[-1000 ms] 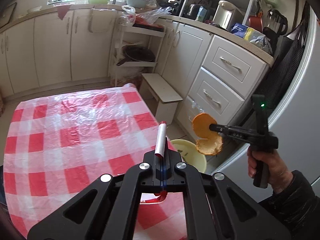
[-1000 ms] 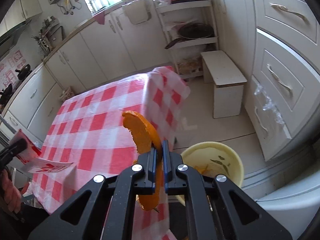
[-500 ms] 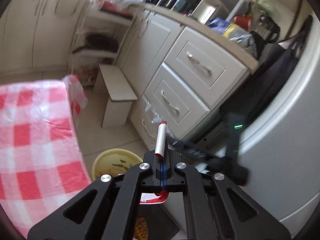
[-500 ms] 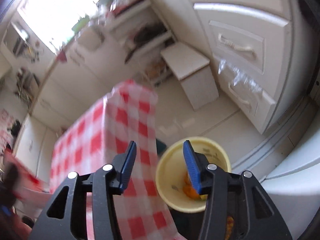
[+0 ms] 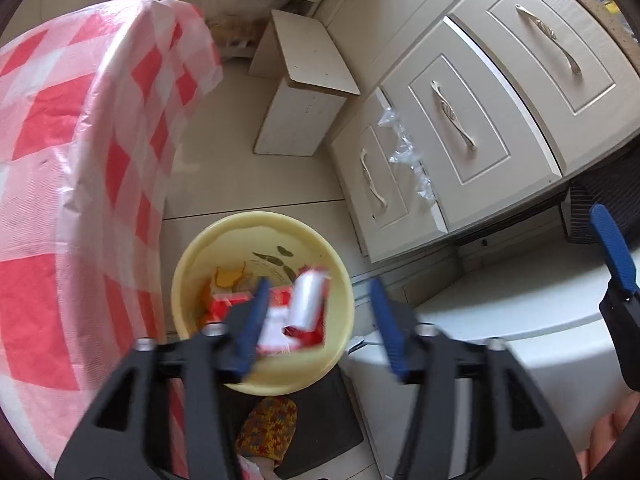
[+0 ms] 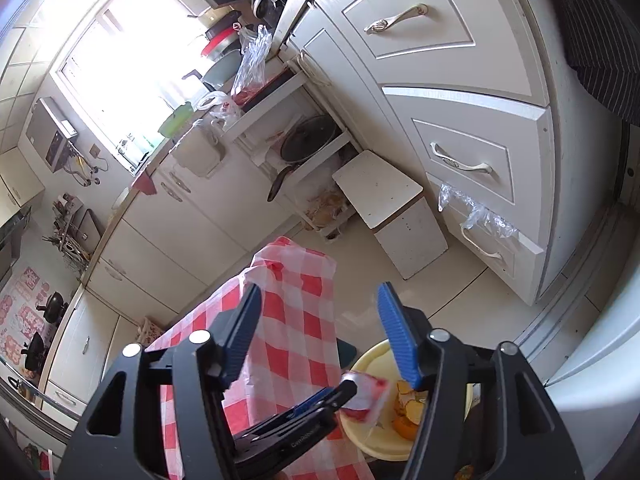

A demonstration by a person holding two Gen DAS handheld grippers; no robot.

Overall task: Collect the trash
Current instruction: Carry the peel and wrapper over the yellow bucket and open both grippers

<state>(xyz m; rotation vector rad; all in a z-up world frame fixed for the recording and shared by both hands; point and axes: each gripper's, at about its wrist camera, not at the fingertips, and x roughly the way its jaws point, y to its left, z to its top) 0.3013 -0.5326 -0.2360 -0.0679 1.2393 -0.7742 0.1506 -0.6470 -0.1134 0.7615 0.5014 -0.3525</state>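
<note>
While over bin [image 5: 188, 264], left gripper [image 5: 320, 320] agape

Red-checked tablecloth [image 5: 80, 140], white step stool [image 5: 308, 92], cream drawers [image 5: 480, 112], frying pan [image 6: 308, 144] on shelf

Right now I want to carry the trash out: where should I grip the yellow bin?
Pinch the far rim of the yellow bin from above, one finger inside. That wall is bare and faces open floor; the tablecloth crowds one side, trash lies lower inside.

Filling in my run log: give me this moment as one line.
left gripper: open over yellow plastic bin | red-and-white wrapper: in bin | right gripper: open, empty | orange peel: in bin
</note>
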